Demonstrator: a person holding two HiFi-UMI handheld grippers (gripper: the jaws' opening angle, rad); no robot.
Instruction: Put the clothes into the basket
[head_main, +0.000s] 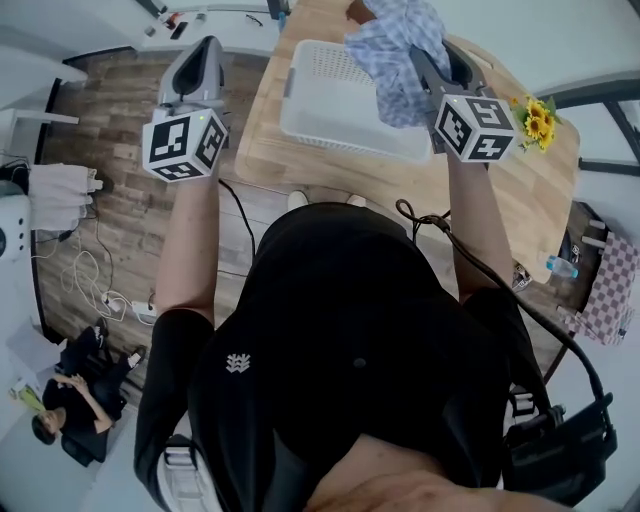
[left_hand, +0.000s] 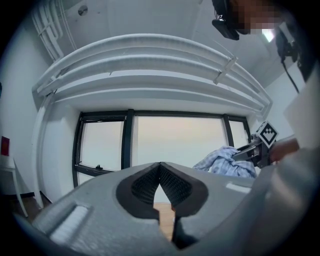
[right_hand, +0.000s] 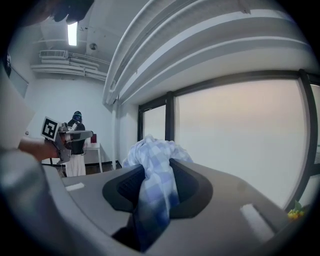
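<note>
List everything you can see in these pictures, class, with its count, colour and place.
checked cloth: one, blue and white, in front of the basket's right end
basket: one, white, on the table
table: one, light wood, ahead of the person
sunflowers: one bunch, yellow, table's right edge
bottle: one, clear with blue cap, low right
checked bag: one, pink and white, far right
cables: several, white, floor at left
seated person: one, dark clothes, lower left
left gripper: grey, jaws together, empty
right gripper: grey, clamped on the checked cloth
</note>
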